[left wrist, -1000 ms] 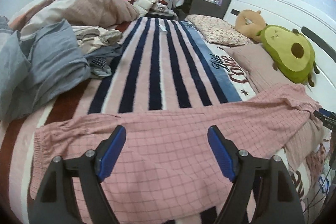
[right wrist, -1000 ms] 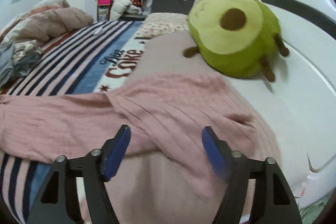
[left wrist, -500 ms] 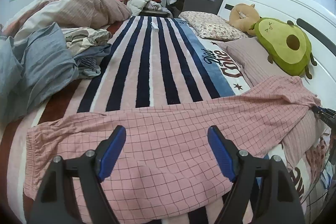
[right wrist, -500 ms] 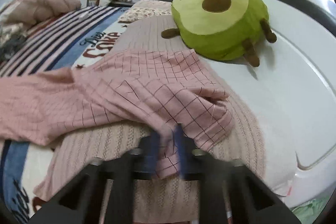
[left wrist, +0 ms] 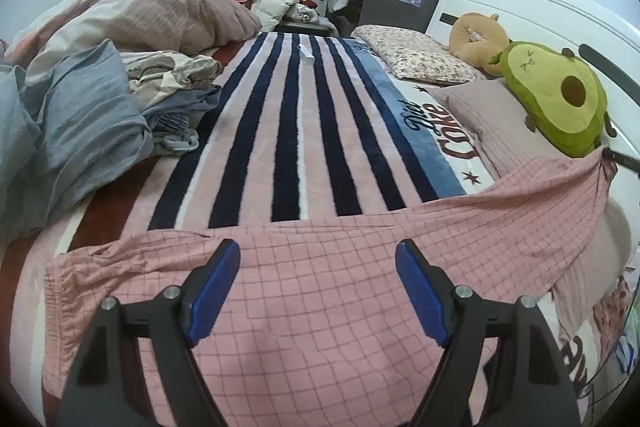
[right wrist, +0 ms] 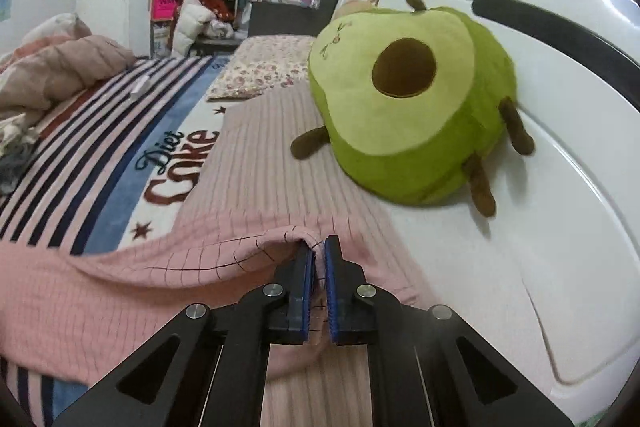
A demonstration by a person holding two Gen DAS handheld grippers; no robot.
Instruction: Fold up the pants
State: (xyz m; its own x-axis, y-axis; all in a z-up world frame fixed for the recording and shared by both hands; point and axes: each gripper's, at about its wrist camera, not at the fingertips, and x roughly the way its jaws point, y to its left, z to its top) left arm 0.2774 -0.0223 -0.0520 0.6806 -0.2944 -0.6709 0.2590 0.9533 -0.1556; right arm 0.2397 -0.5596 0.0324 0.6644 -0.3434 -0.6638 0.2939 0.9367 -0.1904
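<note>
The right gripper (right wrist: 318, 259) clamps the pants (left wrist: 320, 291) hem to lift it for folding, while the left gripper (left wrist: 318, 267) hovers spread apart.

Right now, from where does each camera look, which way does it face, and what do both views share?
Left wrist: sits on the open left gripper, above the pink pants, facing along the striped blanket; its two blue-padded fingers show.
Right wrist: sits on the right gripper, shut on the pants' end, facing the avocado plush and headboard; its two fingers show.
Shared: pants, plush, blanket, headboard.
</note>
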